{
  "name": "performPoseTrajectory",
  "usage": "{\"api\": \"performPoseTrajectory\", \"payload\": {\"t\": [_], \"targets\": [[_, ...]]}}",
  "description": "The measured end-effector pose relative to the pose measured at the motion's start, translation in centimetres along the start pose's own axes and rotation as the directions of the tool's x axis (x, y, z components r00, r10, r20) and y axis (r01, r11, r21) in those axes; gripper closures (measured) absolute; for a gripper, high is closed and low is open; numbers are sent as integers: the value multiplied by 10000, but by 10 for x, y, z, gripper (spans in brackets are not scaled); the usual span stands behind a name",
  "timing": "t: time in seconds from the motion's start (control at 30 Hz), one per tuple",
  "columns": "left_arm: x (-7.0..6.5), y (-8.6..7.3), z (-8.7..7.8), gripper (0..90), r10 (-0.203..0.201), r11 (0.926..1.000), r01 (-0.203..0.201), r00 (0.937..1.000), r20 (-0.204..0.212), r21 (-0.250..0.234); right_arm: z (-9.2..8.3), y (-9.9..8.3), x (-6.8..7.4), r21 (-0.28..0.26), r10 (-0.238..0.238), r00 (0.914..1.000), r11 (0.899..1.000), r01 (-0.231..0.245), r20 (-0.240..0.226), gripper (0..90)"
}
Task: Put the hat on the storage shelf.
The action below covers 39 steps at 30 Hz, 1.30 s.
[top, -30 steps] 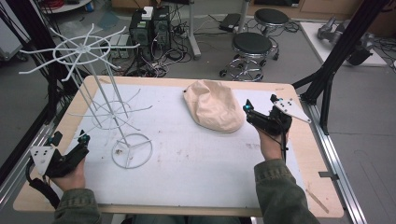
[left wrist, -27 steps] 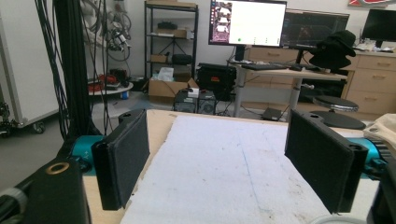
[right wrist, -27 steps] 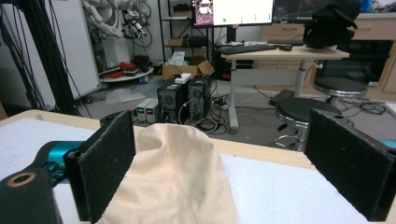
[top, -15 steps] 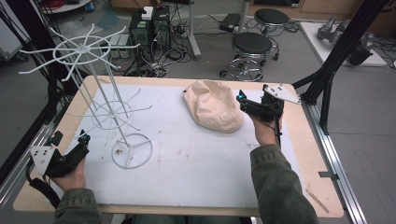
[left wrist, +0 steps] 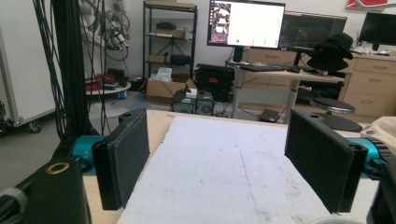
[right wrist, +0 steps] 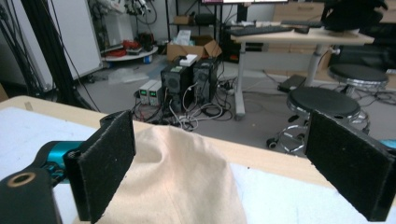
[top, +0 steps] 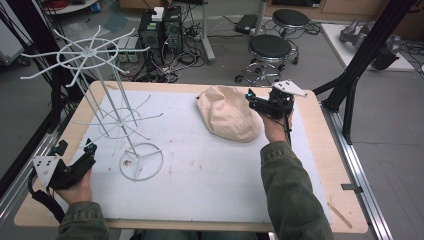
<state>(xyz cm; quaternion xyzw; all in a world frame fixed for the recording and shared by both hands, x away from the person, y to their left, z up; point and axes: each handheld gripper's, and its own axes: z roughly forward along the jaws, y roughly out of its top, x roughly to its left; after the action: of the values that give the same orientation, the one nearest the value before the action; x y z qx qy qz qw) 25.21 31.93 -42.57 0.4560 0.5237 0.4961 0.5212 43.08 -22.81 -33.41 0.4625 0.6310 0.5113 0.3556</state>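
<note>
A beige fabric cap [top: 227,117] lies on the white mat [top: 210,175] right of centre, and it fills the low middle of the right gripper view [right wrist: 177,182]. My right gripper [top: 251,100] is open at the cap's far right edge, jaws wide and pointing left over it [right wrist: 233,168]. Nothing is held between them. A tall white wire rack [top: 125,125] stands on the mat's left side on a ring base. My left gripper [top: 75,148] rests open at the near left corner beside that base, with bare mat between its jaws [left wrist: 224,163].
The wooden table edge [top: 320,165] borders the mat on the right. Black frame posts [top: 360,65] rise at the right rear. Stools [top: 270,50] and computer cases [top: 160,30] stand on the floor behind the table. A strip of the cap [left wrist: 385,126] shows at the right of the left gripper view.
My right gripper has moved left and away from the person, from beside the cap to its far right edge. The left gripper has stayed put.
</note>
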Motion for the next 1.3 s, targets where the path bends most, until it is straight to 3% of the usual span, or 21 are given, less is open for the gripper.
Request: {"api": "performPoseTrajectory", "payload": {"t": [0.23, 0.4, 0.47, 0.57, 0.63, 0.67, 0.77, 0.8, 0.93, 0.97, 1.0, 1.07, 1.17, 1.23, 1.3], "targets": [[-1, 0, 0, 222, -22, 10000, 22, 10000, 43, -8, 22, -14, -10, 443, 355, 9994, 9984, -352, -48, 82], [-1, 0, 1, 222, -35, 10000, 35, 10000, 77, 4, 39, -13, -13, 1000, 519, 9986, 9937, -502, -140, 83], [-1, 0, 1, 222, -19, 10000, 19, 10000, 52, -2, 42, -14, -13, 938, 385, 9991, 9949, -365, -195, 83], [0, 0, 1, 222, -41, 10000, 41, 10000, 44, -14, 50, -21, -16, 1132, 564, 9984, 9920, -554, -53, 83], [-1, 0, 1, 222, -18, 10000, 19, 10000, 74, -38, 53, -24, -19, 1197, 765, 9971, 9899, -760, 10, 83], [-2, 0, 2, 222, -27, 10000, 27, 10000, 88, -68, 57, -27, -20, 981, 1058, 9944, 9897, -1044, -84, 83], [-4, 1, 3, 222, -74, 10000, 75, 9998, 185, -44, 63, -32, -21, 1035, 891, 9960, 9906, -892, 60, 83], [-4, 0, 3, 222, -78, 10000, 79, 9997, 216, -40, 72, -42, -24, 1486, 959, 9952, 9841, -975, 177, 83], [-4, 0, 3, 222, -100, 9999, 101, 9997, 221, -64, 81, -53, -28, 1960, 925, 9954, 9760, -953, 231, 84], [-3, 0, 3, 222, -147, 9999, 148, 9997, 216, -51, 89, -57, -32, 2552, 843, 9962, 9629, -876, 241, 83], [-3, 0, 3, 222, -147, 9999, 148, 9997, 216, -51, 92, -57, -33, 2747, 958, 9952, 9566, -971, 181, 83], [-3, -1, 3, 222, -159, 9999, 159, 9997, 192, -40, 97, -55, -32, 2930, 847, 9962, 9522, -869, 201, 83], [-3, -1, 3, 222, -142, 9999, 143, 9997, 206, -37, 101, -55, -29, 2922, 424, 9990, 9553, -448, 144, 83], [-3, -1, 3, 222, -148, 9999, 149, 9996, 229, -32, 106, -56, -29, 3227, 372, 9991, 9456, -422, 216, 83], [-3, -1, 3, 222, -169, 9998, 170, 9995, 249, -33, 109, -56, -31, 3282, 353, 9992, 9438, -399, 201, 83]]}}
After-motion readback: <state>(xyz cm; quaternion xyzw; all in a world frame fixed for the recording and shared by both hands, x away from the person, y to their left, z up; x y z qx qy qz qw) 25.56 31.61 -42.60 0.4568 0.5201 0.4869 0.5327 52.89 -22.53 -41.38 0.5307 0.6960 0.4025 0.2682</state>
